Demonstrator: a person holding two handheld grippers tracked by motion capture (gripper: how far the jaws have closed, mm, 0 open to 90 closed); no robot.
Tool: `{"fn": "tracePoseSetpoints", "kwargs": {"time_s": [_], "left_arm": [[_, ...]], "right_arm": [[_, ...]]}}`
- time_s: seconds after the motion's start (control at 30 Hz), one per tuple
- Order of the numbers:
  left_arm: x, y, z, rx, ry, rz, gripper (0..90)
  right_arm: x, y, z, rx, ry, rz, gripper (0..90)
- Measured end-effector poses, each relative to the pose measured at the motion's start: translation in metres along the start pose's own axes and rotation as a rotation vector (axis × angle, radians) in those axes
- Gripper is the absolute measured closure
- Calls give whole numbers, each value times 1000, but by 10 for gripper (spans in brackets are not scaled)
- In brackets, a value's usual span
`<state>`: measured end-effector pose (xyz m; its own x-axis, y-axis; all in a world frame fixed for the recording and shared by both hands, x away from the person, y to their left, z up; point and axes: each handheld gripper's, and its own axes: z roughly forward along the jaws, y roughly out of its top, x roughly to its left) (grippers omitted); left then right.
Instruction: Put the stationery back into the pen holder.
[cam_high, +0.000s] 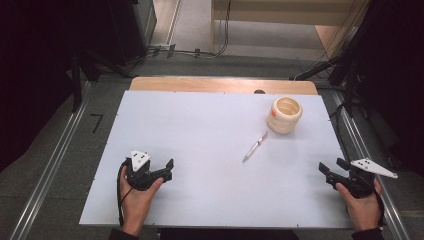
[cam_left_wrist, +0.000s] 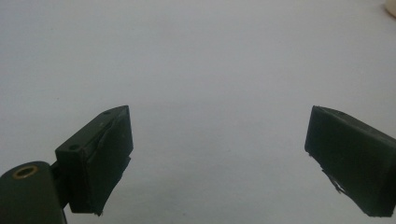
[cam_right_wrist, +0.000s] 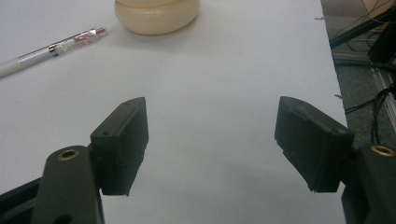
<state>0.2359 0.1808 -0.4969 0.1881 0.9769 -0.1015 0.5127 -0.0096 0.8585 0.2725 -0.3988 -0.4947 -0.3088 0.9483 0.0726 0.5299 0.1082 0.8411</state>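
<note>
Resting at the near edge of the pale grey surface (cam_high: 200, 130), the 2 claws are both spread wide with nothing between their jaws. The left claw (cam_high: 167, 170) sits at the near-left, well apart from everything; in the left gripper view its jaws frame only bare surface, with a sliver of cream at the top-right corner. The right claw (cam_high: 332, 169) sits at the near-right corner, its jaws aimed across the surface toward the middle.

Outward from the right claw lies the slim white and clear plastic pen (cam_high: 255, 146), flat on the surface right of centre. Its long axis runs diagonally, from near-left to far-right. The far end, tinted pink in the right gripper view (cam_right_wrist: 53, 49), points at the round cream ribbed pot (cam_high: 284, 114) and stops just short of its base; whether they touch is hard to tell. The pot stands upright, mouth open, near the far-right.

This looks like the very start: nothing is gripped yet, and the pen into the pot seems the likely job. The next move calls for the right claw to travel forward and left, turn so its jaws straddle the pen across its narrow width, and close near mid-barrel.
</note>
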Motion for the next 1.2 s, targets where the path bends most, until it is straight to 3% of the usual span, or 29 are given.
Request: {"fn": "tracePoseSetpoints", "kwargs": {"time_s": [0.5, 1.2], "left_arm": [[-16, 6, 5, -4, -39, 21, 81], [-36, 9, 18, 7, -75, 41, 97]], "right_arm": [[3, 1, -1, -15, 3, 3, 239], [3, 1, 2, 13, 8, -2, 247]]}}
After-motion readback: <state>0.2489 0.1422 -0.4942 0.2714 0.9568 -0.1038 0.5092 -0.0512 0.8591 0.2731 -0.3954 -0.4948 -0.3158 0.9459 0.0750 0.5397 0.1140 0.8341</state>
